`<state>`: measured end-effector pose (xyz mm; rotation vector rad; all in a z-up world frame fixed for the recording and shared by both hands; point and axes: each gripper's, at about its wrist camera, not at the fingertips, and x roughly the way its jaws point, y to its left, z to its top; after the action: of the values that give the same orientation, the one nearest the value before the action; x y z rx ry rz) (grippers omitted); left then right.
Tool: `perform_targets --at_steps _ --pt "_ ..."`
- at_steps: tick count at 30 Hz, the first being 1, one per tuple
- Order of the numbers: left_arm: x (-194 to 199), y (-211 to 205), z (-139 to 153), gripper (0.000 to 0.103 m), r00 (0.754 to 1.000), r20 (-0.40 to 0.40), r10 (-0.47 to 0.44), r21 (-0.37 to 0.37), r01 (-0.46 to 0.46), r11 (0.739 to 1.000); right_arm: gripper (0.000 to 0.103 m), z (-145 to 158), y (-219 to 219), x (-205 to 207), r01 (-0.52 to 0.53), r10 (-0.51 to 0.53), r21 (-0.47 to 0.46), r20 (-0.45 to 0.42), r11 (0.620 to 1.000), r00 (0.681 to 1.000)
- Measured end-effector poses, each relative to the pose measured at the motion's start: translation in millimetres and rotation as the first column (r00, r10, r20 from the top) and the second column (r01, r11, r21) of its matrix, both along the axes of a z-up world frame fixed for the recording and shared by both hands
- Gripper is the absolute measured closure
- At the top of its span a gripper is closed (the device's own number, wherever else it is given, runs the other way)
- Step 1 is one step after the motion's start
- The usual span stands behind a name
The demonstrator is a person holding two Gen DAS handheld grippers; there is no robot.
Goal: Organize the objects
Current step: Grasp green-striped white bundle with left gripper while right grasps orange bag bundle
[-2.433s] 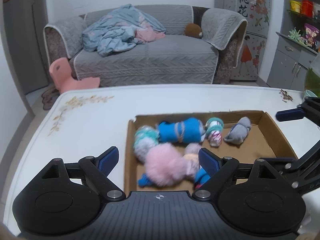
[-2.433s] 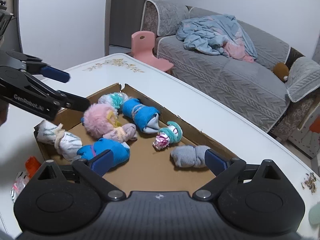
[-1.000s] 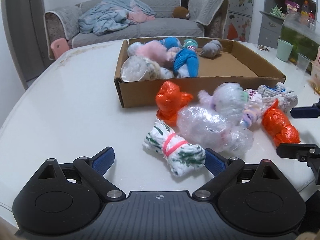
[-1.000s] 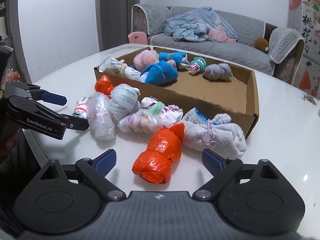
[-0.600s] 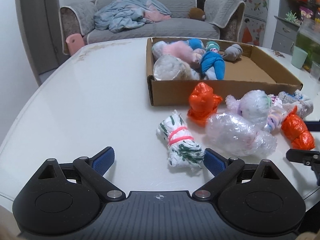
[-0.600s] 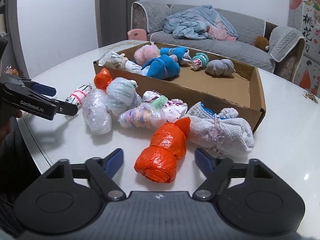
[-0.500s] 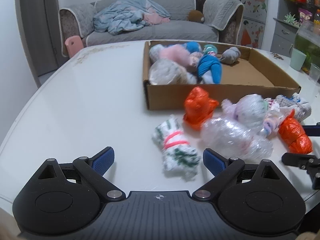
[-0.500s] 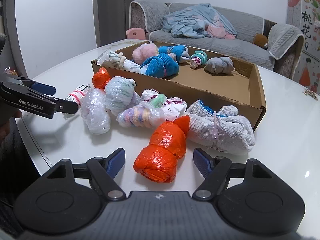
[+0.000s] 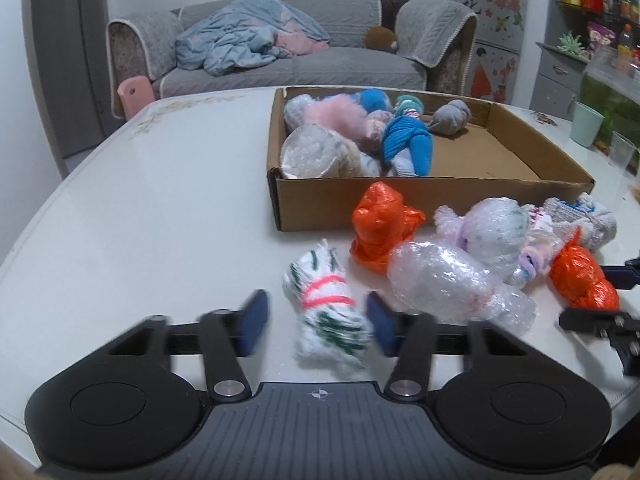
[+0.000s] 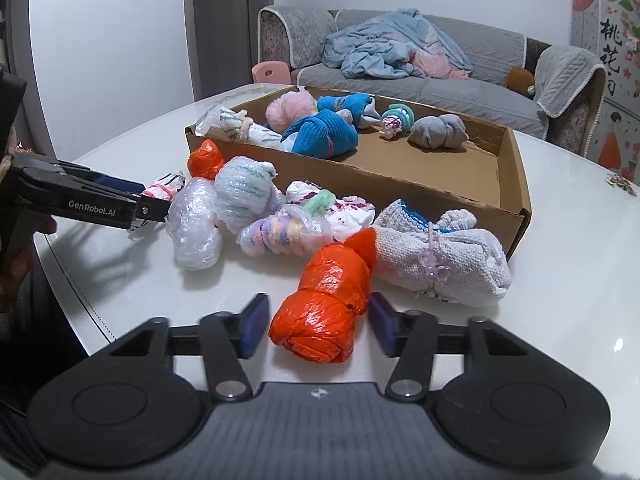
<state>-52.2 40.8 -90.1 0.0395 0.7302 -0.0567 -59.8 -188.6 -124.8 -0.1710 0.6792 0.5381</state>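
Observation:
A cardboard box (image 9: 420, 200) on the white table holds several rolled sock bundles. In front of it lie loose bundles. My left gripper (image 9: 316, 322) is open with its jaws on either side of a white-and-green bundle tied with a pink band (image 9: 328, 304), which also shows in the right wrist view (image 10: 164, 188); a small gap shows on each side. My right gripper (image 10: 314, 324) is open around an orange plastic-wrapped bundle (image 10: 324, 304), pads close but apart from it. That bundle also shows in the left wrist view (image 9: 584, 280).
A second orange bundle (image 9: 380, 224), clear bubble-wrapped bundles (image 9: 452, 280), a pastel bundle (image 10: 280, 232) and a white knitted bundle (image 10: 444, 260) lie before the box (image 10: 516, 184). A green cup (image 9: 586, 124) stands at the far right. A sofa is behind the table.
Both grippers came down from over the box to the loose bundles in front. Their jaws have narrowed, the left around the white-and-green bundle, the right around the orange one.

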Motion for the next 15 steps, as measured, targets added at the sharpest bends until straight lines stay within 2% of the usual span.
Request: perform_targets --at_steps 2,5,15 --pt "-1 -1 0 0.064 1.0 0.002 -0.012 0.0 0.012 1.0 0.065 0 -1 1 0.006 -0.006 0.004 -0.001 1.0 1.0" --pt "-1 -1 1 0.067 1.0 0.0 -0.01 0.0 0.01 1.0 0.072 1 -3 2 0.007 -0.007 0.007 -0.004 1.0 1.0" --pt "-8 6 18 0.068 1.0 0.02 -0.008 0.007 0.008 1.0 0.073 12 -9 -6 -0.016 0.016 0.017 0.017 1.0 1.0"
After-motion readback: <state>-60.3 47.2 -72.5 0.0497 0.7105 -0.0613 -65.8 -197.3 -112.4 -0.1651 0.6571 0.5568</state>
